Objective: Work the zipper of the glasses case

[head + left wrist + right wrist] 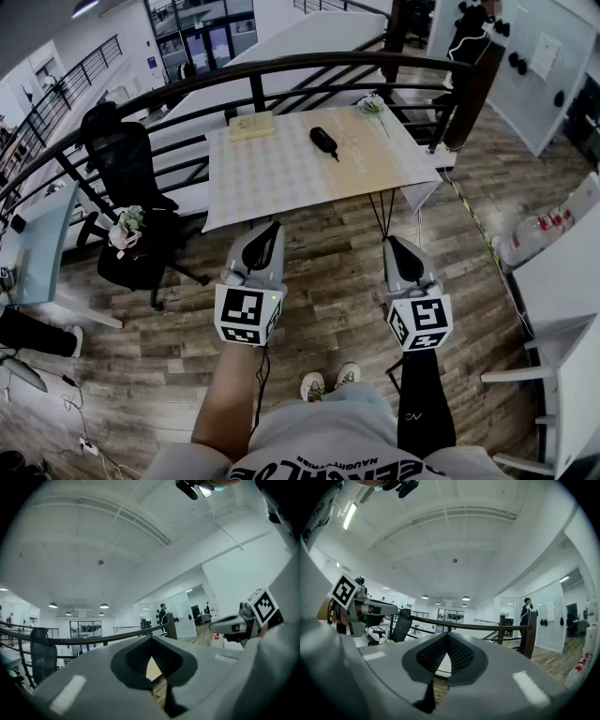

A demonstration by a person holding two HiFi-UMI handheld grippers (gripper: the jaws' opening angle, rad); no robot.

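- Black glasses case (323, 142) lies on the table (281, 178), towards its far edge; the zipper is too small to read.
- Left gripper (274, 227) and right gripper (393, 242): jaws together, nothing between them.
- Both are level over the wood floor (328, 272), short of the table, well apart from the case ahead.

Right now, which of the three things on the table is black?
The case in the middle; the book left of it is pale yellow, the flowers right of it white-green.
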